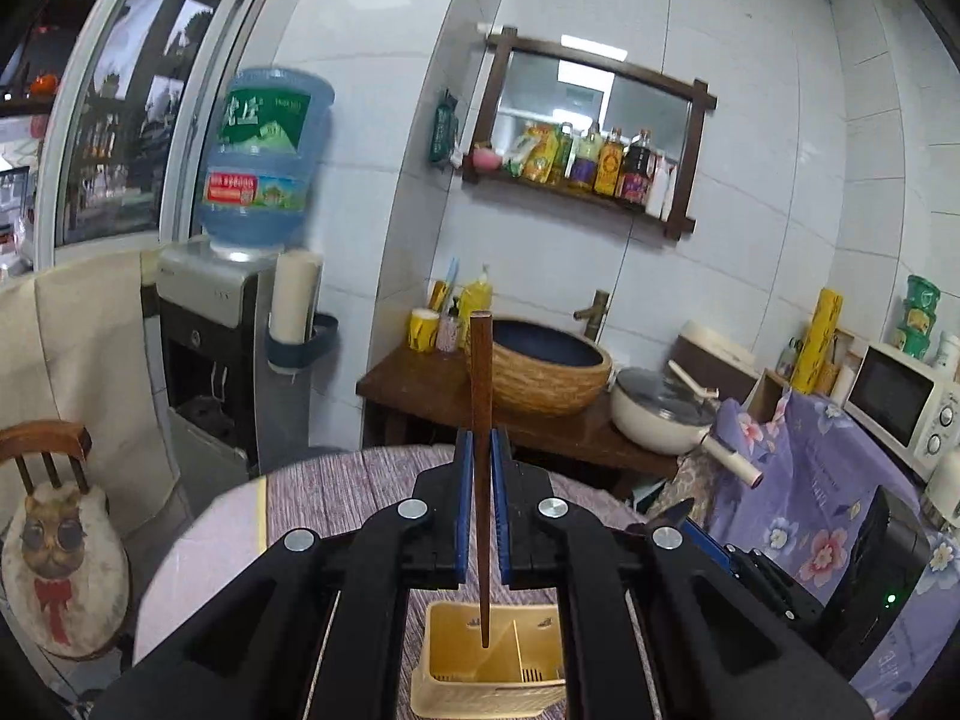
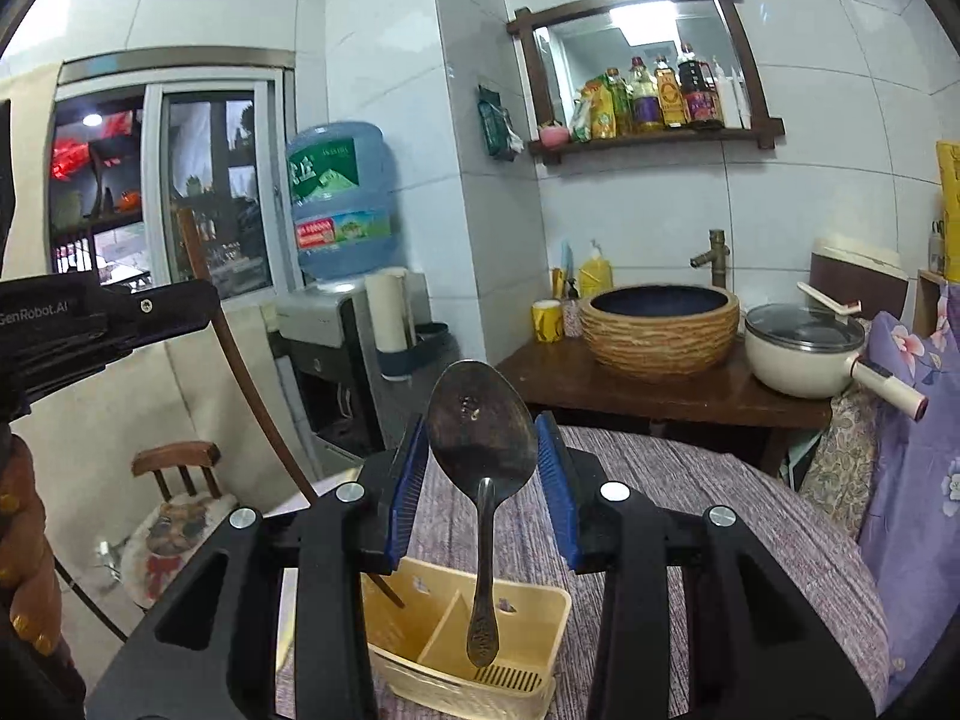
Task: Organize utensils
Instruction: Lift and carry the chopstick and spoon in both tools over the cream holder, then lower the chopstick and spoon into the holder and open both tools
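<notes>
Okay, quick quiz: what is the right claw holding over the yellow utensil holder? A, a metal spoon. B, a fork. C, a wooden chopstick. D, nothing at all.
A: in the right wrist view the right claw grips a metal spoon by its bowl, handle hanging down over the holder; the chopstick is in the left claw.

- The cream plastic slotted utensil holder (image 2: 462, 636) is open at the top; its compartments are split by an upright divider (image 2: 447, 621).
- The left compartment is partly taken up by a dark wooden chopstick (image 1: 482, 468).
- Bare striped purple tablecloth (image 2: 690, 498) is seen beyond the holder.
- The far edge is bounded by a dark wooden counter (image 2: 660, 396) bearing a woven basin (image 2: 660, 330).
</notes>
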A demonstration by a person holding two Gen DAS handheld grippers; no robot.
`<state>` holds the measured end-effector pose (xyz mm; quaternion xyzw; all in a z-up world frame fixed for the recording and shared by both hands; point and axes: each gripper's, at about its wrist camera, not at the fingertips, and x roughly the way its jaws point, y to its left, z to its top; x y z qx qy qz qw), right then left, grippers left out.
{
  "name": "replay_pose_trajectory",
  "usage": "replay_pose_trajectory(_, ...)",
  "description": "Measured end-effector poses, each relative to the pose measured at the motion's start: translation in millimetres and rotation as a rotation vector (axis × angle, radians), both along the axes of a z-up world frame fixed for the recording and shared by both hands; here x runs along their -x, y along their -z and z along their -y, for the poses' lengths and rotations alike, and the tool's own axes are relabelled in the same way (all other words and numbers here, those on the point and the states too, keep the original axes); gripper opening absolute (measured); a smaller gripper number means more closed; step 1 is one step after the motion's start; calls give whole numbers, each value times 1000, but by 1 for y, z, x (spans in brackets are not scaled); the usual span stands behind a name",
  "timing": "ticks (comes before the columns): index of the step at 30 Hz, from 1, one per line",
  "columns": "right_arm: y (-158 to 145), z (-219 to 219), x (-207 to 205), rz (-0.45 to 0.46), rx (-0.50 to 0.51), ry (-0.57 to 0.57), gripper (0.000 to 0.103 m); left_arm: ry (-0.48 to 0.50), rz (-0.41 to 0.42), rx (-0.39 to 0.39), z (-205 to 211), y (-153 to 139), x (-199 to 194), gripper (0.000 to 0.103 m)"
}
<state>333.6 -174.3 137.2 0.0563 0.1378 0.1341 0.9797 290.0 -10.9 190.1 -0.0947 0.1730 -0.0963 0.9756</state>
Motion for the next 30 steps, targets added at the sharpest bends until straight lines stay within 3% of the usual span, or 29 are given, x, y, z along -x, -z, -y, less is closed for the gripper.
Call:
replay_pose_trajectory(12,69,-11,0,-64,76,0,38,19,-140,-46,8,71,-16,7)
replay_pose_trajectory(22,86,-14,3,-80,124,-6,38,30,-218,-60,3,97,-21,7)
replay_pose_trajectory(27,87,-12,11,-59,120,2,41,29,-195,-69,6,95,-14,7)
replay_pose_trajectory(28,86,-12,14,-52,120,1,43,34,-189,-70,5,94,-11,8)
replay_pose_trajectory(30,82,-10,24,-28,123,4,47,33,-166,-71,3,90,-2,25)
